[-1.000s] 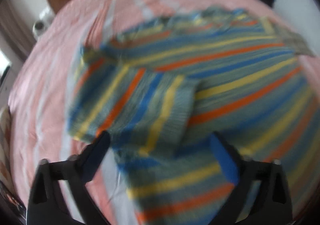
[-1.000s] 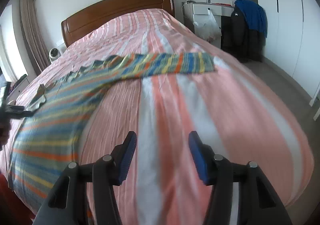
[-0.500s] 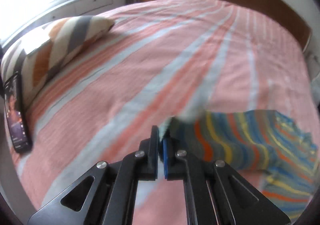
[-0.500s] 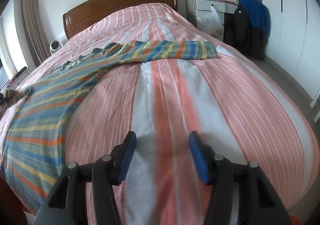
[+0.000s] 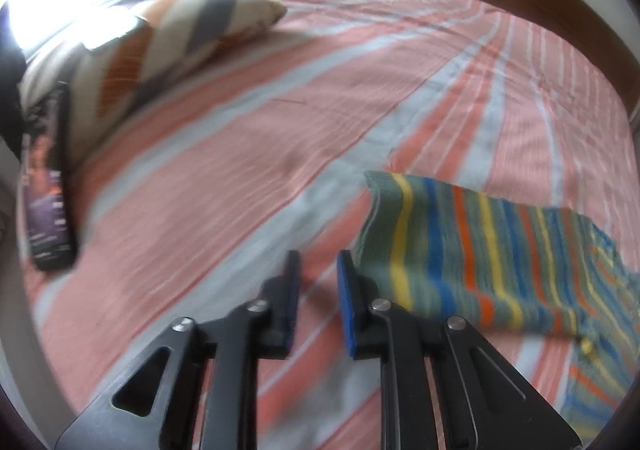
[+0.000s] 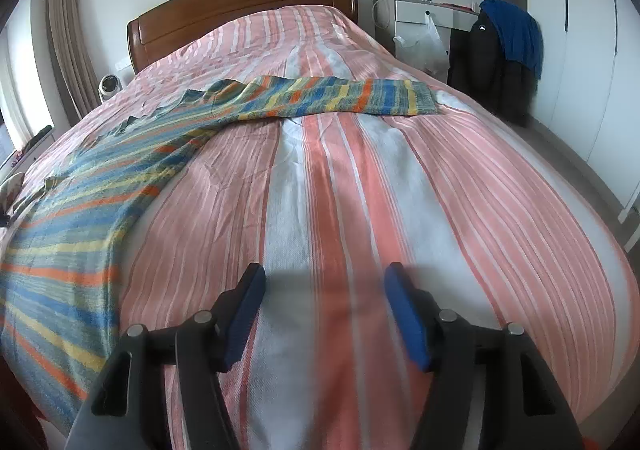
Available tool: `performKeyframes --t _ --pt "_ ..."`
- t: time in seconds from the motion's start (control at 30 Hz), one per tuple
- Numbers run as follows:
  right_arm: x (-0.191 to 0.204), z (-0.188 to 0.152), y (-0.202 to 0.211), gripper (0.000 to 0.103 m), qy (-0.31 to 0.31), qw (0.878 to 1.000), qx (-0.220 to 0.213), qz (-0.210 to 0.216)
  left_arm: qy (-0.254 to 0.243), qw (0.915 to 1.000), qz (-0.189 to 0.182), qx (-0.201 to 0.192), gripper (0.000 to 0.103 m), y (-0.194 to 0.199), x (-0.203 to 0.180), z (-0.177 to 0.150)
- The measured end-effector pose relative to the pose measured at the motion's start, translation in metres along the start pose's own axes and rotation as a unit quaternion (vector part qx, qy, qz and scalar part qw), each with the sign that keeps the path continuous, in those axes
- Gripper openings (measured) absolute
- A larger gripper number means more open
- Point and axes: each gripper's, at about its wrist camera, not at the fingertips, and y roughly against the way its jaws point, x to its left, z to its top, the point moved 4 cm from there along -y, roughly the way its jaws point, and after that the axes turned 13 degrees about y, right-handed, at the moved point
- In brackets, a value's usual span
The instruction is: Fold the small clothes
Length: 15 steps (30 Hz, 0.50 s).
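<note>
A striped sweater in green, blue, yellow and orange lies spread on the bed. In the left wrist view one sleeve (image 5: 460,246) lies stretched out flat, its cuff just right of my left gripper (image 5: 318,270), which is open a little and empty. In the right wrist view the sweater body (image 6: 80,202) lies at the left and its other sleeve (image 6: 344,96) stretches right across the bed. My right gripper (image 6: 324,286) is open and empty, low over the bare bedspread, well short of the sleeve.
The bed has a pink and white striped cover (image 6: 360,190) and a wooden headboard (image 6: 240,10). A striped pillow (image 5: 160,34) and a dark phone (image 5: 46,190) lie at the bed's left edge. A desk, bag and hanging jackets (image 6: 504,50) stand at the right.
My left gripper closed on the sleeve cuff, pulled it out to the left, then opened and let it go. The sleeve now lies flat. My right gripper stayed open and moved slightly.
</note>
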Motion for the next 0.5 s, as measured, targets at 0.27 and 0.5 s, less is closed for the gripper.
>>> performKeyframes --t 0.27,0.5 --pt "0.029 0.014 0.057 0.062 0.055 0.979 0.076 0.184 -0.192 0.951 -0.187 0.153 0.079 0.118 -0.007 -0.164" --pt "0.079 -0.028 0.052 0.061 0.057 0.948 0.17 0.264 -0.222 0.9388 -0.176 0.196 0.079 0.115 -0.01 -0.249"
